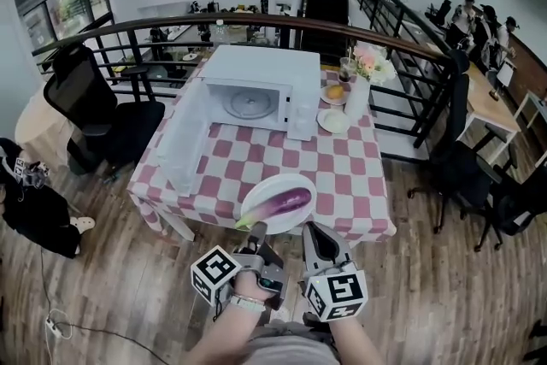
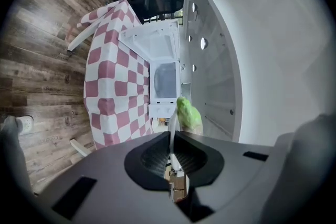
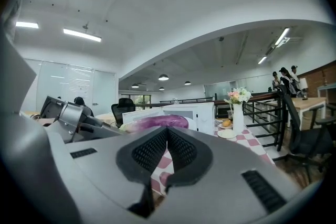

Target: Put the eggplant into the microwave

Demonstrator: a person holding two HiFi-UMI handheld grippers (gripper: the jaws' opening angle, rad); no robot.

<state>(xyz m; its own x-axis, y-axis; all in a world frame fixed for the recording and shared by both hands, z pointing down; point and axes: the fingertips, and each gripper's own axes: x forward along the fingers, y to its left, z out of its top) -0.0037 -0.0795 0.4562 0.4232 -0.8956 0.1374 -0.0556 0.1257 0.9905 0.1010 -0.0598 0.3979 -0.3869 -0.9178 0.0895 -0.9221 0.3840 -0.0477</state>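
Note:
A purple eggplant (image 1: 286, 202) with a green stem lies on a white plate (image 1: 261, 197) over the near edge of the checkered table (image 1: 342, 175). My left gripper (image 1: 256, 228) is rolled on its side and shut on the plate's near rim (image 2: 171, 123), with the green stem (image 2: 188, 114) just past its tips (image 2: 172, 131). My right gripper (image 1: 311, 228) is shut with nothing between its jaws, at the plate's near right edge. In the right gripper view the eggplant (image 3: 155, 122) shows right above the tips (image 3: 167, 131). The white microwave (image 1: 256, 90) stands at the table's far side, its door (image 1: 190, 137) swung open to the left.
A vase of flowers (image 1: 363, 77) and two small plates (image 1: 334, 93) (image 1: 333, 121) stand right of the microwave. A black office chair (image 1: 94, 111) is left of the table, another (image 1: 461, 175) at the right. A railing (image 1: 410, 73) runs behind. A person in black (image 1: 34, 201) is at far left.

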